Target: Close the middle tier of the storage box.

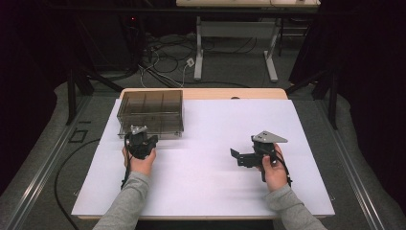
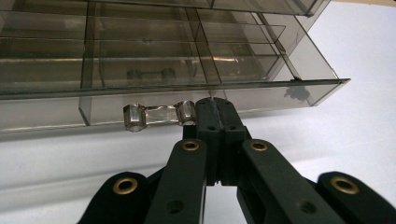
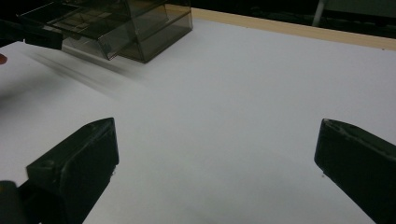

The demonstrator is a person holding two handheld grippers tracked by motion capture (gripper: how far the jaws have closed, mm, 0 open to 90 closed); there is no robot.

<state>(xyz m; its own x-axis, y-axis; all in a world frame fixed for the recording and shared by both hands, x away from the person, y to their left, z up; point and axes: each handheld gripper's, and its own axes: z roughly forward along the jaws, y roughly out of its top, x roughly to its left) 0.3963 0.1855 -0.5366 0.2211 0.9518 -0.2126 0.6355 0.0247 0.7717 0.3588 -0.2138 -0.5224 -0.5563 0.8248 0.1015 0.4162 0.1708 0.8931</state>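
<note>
The left gripper (image 2: 214, 109) has its fingers (image 2: 207, 122) pressed together, tips at the right end of the clear handle (image 2: 159, 115) on the front of the smoky plastic drawer box (image 1: 151, 111), which sits at the far left of the white surface (image 1: 206, 187); whether they pinch the handle's edge I cannot tell. To pull well, I would catch the handle squarely and draw straight back, level, so the drawer (image 2: 187, 95) doesn't skew. The right gripper (image 3: 217, 154) rests well apart, fingers (image 3: 74, 163) spread wide, holding nothing
</note>
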